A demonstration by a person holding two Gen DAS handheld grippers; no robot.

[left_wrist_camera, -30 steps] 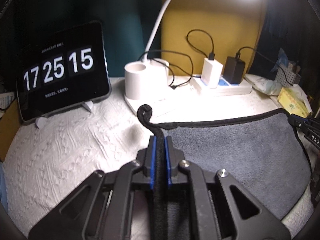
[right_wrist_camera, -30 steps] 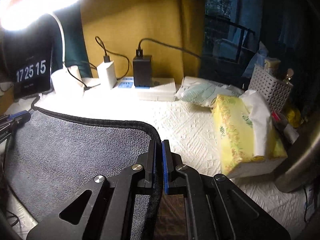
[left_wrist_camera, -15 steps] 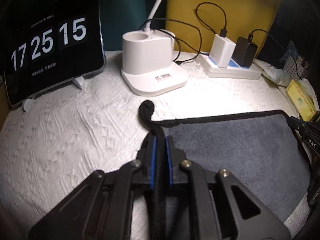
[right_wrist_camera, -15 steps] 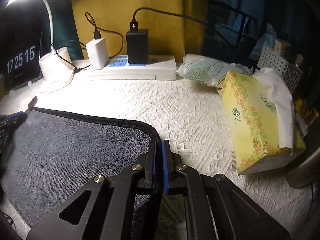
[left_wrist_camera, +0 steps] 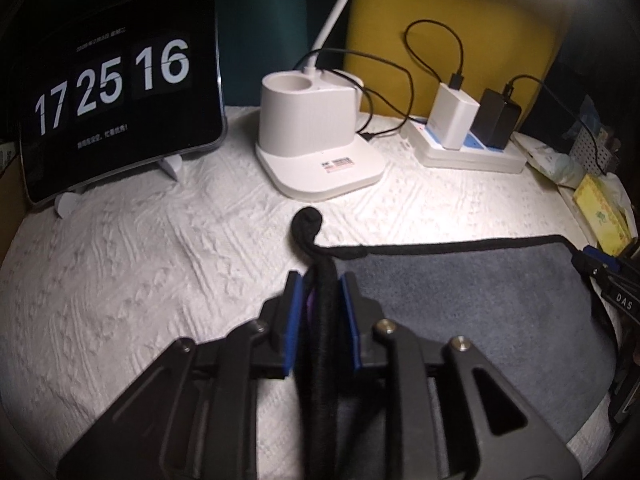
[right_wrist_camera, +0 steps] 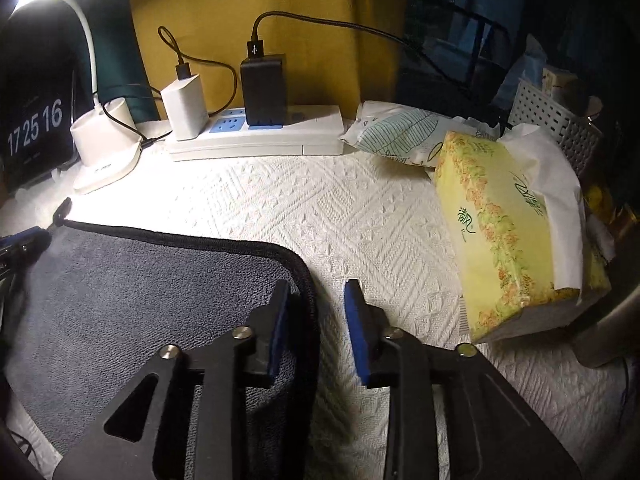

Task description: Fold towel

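- Grey microfibre-looking towel (left_wrist_camera: 472, 300) with a thick black piped edge, seen from the left wrist view. It looks soft, floppy and light, so I'd guess it sags wherever it isn't held. It lies flat on the white textured surface (left_wrist_camera: 140, 264), in front of the lamp base (left_wrist_camera: 316, 148) and power strip (left_wrist_camera: 472, 152).
- Same view: the left hand-held gripper (left_wrist_camera: 320, 300) has its blue pads parted a little, with the towel's black edge running between them. It looks slack rather than pinched, so I'd call it open. A curled black loop at the corner pokes out just past the tips.
- Best place to grab, I reckon: that piped hem near a corner. It's the firmest bit and gives the pads something to bite, while the plush middle would probably just bunch up.
- Right wrist view: the towel (right_wrist_camera: 140, 292) fills the lower left, its rounded corner right at the right hand-held gripper (right_wrist_camera: 316, 308). The jaws are clearly spread and hold nothing. The hem passes just inside the left pad, and the right pad sits over bare surface (right_wrist_camera: 360, 220).
- Also here: the tissue pack (right_wrist_camera: 504, 232) sits off to the right, well apart from the towel, so it shouldn't get in the way of a fold.
- Far left edge of this view shows the other gripper's tip by the opposite corner.
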